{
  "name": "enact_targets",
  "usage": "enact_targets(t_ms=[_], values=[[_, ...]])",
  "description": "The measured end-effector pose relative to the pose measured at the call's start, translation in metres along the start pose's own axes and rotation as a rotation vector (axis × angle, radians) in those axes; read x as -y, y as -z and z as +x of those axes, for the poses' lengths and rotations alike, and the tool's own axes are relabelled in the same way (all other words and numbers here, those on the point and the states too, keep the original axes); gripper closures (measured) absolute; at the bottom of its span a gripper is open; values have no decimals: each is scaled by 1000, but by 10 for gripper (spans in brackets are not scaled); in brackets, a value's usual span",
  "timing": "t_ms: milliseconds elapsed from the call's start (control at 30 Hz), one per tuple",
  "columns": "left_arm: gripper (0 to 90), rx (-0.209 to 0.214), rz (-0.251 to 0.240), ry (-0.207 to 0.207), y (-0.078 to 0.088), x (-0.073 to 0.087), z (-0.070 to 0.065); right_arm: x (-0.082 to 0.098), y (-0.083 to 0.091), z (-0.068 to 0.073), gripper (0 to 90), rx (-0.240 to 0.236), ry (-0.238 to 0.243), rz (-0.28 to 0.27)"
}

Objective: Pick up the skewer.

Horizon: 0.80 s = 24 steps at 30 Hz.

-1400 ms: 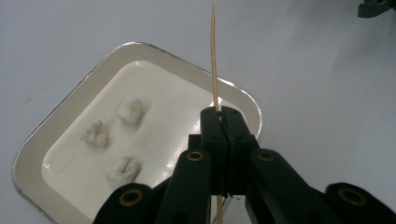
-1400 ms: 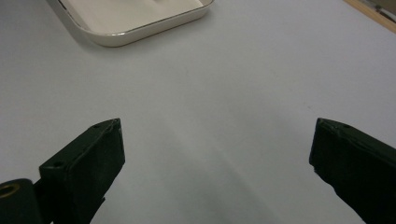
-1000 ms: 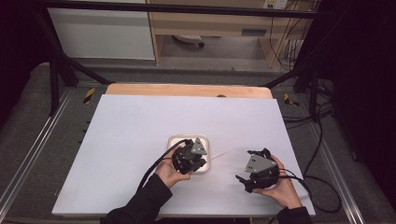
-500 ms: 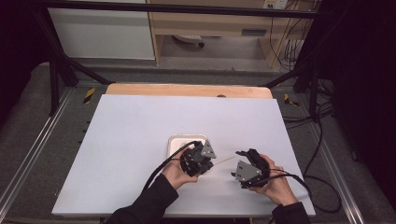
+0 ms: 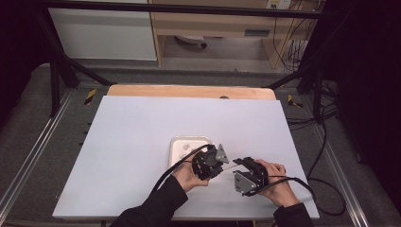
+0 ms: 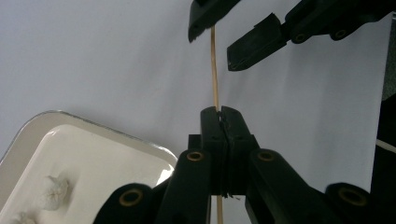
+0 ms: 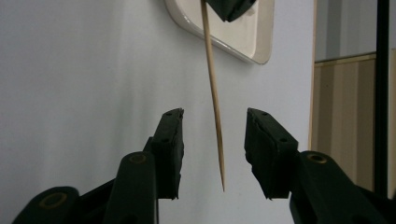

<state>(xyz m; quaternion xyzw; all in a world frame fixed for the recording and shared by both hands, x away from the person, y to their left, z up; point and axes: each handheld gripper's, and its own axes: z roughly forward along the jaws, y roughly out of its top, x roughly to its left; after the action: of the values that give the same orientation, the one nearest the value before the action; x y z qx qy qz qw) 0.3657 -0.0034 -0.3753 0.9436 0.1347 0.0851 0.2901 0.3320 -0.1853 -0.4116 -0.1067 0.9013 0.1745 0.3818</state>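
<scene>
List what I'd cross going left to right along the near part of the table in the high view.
White tray → left gripper, shut on the wooden skewer → right gripper, its jaws just closing around the skewer's free end, pads not yet touching.

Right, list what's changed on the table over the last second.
The left gripper, shut on the wooden skewer, moved right off the white tray. The right gripper moved left to meet it; its jaws have just been closing with the skewer's tip between them, not yet touching. The tray stayed put.
</scene>
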Motion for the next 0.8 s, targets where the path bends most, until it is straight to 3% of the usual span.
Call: enact_targets(t_ms=[100,300,800], values=[[888,7,7,-11,-2,-4,-2,-1,0,0,614,-12,45,6],[888,16,13,-27,-4,-7,-6,0,-1,1,716,-17,92,-3],[888,23,17,-24,-6,-7,-5,0,-4,1,881,-43,118,-2]])
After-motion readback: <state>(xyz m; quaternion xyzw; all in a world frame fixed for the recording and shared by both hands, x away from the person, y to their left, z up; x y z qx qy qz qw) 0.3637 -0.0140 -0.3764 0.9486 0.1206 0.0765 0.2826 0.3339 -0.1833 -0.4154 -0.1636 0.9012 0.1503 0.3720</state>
